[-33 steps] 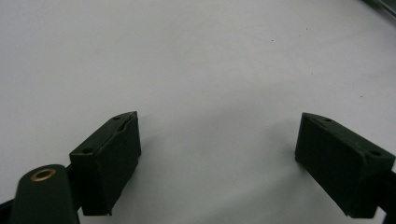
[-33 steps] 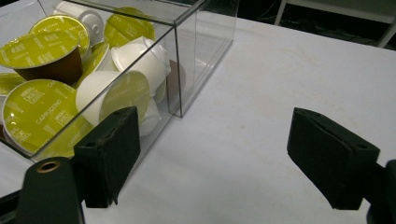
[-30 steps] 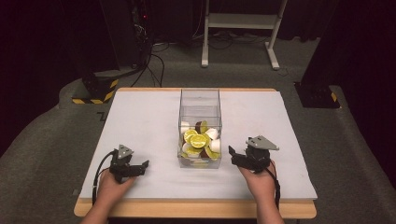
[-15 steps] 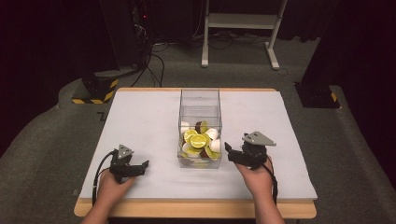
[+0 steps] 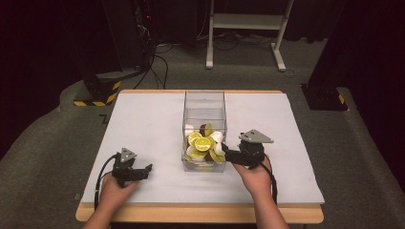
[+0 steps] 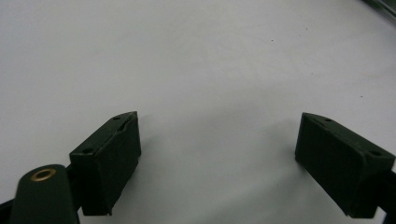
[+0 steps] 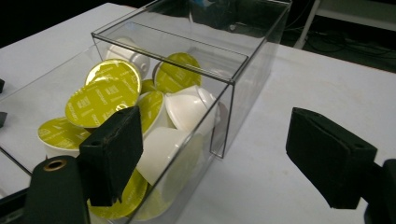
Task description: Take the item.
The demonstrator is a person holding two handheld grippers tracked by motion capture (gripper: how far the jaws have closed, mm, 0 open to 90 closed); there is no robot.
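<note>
A clear plastic box (image 5: 204,129) stands at the middle of the high view, its long axis running away from the person, and the near half is heaped with coffee capsules (image 5: 202,144), some with yellow-green foil lids, some turned white side out. The right gripper (image 5: 228,155) sits just right of the box's near corner, pointing left toward it. In the right gripper view the box (image 7: 233,60) fills the upper left, with the capsules (image 7: 100,95) behind its wall; that near upright edge lies roughly between the two jaws, which have just been closing a little but grip nothing and stand apart. Whether the left-hand jaw already touches the wall is hard to say from this angle.

The left gripper (image 5: 145,170) rests at the lower left, well apart from the box, jaws spread wide over the bare white table (image 6: 196,60).

So the right hand (image 5: 255,176) is much the nearer, and the box lies to its left.
</note>
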